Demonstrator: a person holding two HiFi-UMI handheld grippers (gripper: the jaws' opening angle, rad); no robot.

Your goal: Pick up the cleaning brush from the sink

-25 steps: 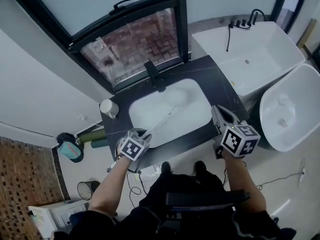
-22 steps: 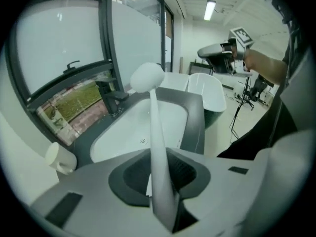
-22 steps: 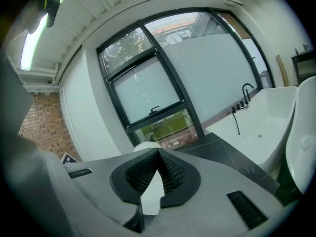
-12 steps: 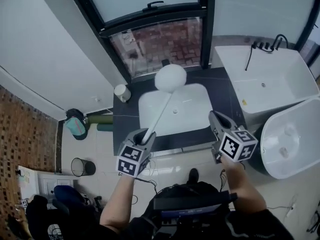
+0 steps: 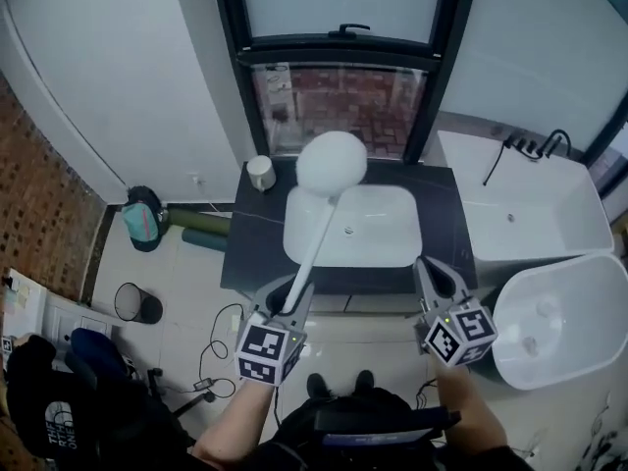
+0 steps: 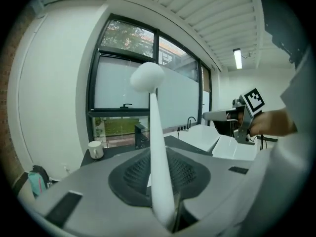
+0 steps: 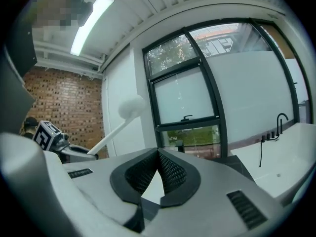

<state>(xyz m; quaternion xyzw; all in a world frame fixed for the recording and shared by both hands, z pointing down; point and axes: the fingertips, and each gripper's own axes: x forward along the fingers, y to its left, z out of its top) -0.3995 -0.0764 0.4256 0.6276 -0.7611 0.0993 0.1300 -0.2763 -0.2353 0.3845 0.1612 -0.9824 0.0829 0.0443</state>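
Observation:
The cleaning brush is white, with a long thin handle (image 5: 312,253) and a round head (image 5: 332,160). It is raised above the white sink (image 5: 385,226), which is set in a black counter (image 5: 253,248). My left gripper (image 5: 289,292) is shut on the lower end of the handle. In the left gripper view the handle (image 6: 159,167) runs up from between the jaws to the head (image 6: 147,77). My right gripper (image 5: 435,271) hangs to the right of the sink, shut with nothing in it; its pad tips meet in the right gripper view (image 7: 158,152). That view also shows the brush head (image 7: 132,106).
A white cup (image 5: 260,172) stands on the counter's back left corner. A white bathtub (image 5: 530,214) and a rounded white tub (image 5: 559,322) lie to the right. A black-framed window (image 5: 339,96) is behind the sink. A bin (image 5: 137,304) and a teal bag (image 5: 142,226) are on the floor at the left.
My left gripper has lifted the brush out of the sink and up, its head now high over the basin. Both grippers rose and drew back from the counter.

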